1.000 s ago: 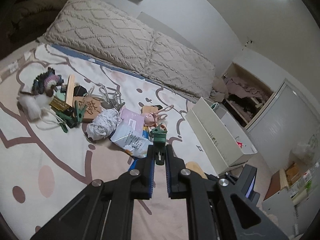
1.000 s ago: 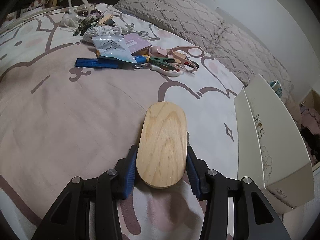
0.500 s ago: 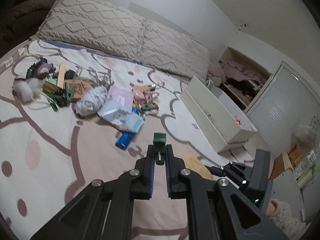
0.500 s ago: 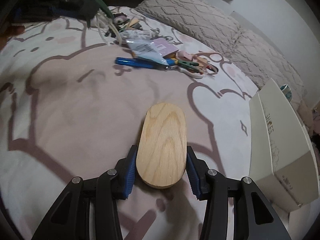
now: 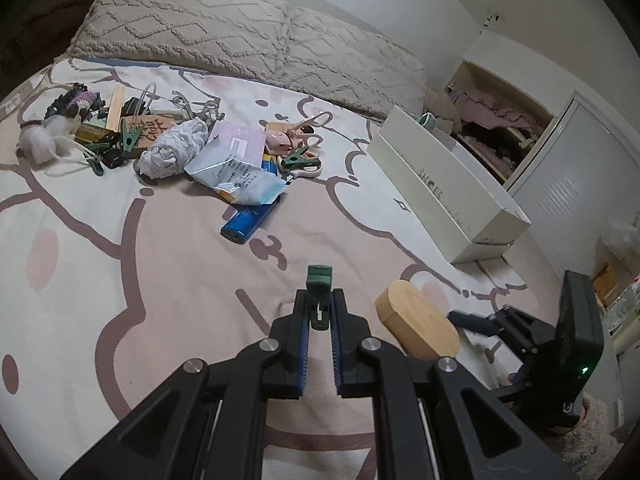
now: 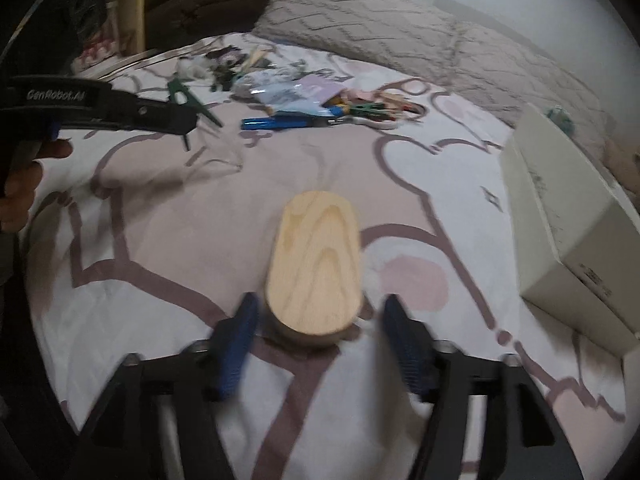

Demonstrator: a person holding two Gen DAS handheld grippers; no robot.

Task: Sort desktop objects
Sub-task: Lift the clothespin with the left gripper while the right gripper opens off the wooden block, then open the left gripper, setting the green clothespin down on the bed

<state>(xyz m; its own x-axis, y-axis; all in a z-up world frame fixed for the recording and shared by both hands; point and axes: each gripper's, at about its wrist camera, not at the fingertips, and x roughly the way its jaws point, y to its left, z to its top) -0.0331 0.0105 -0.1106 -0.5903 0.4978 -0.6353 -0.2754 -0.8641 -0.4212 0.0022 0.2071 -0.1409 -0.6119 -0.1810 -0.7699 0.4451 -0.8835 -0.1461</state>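
My left gripper (image 5: 319,305) is shut on a green clothespin (image 5: 319,280), held a little above the bedsheet; in the right wrist view the same clothespin (image 6: 178,90) sticks out of that gripper at the far left. A pale oval wooden block (image 6: 314,268) lies flat on the sheet between the fingers of my right gripper (image 6: 320,302). Its jaws are opening, and a gap shows on each side of the block. The left wrist view has this block (image 5: 418,326) just right of the clothespin.
A pile of small objects (image 5: 180,148) with a blue tube (image 5: 248,222) and scissors (image 5: 308,168) lies farther up the bed. A white shoebox (image 5: 448,196) stands at the right edge. Pillows (image 5: 240,28) line the back. A person's hand (image 6: 20,184) holds the left gripper.
The right gripper's fingers have spread away from the wooden block, which now rests on the sheet. The left gripper has carried the clothespin away from the pile, nearer the block and lower.
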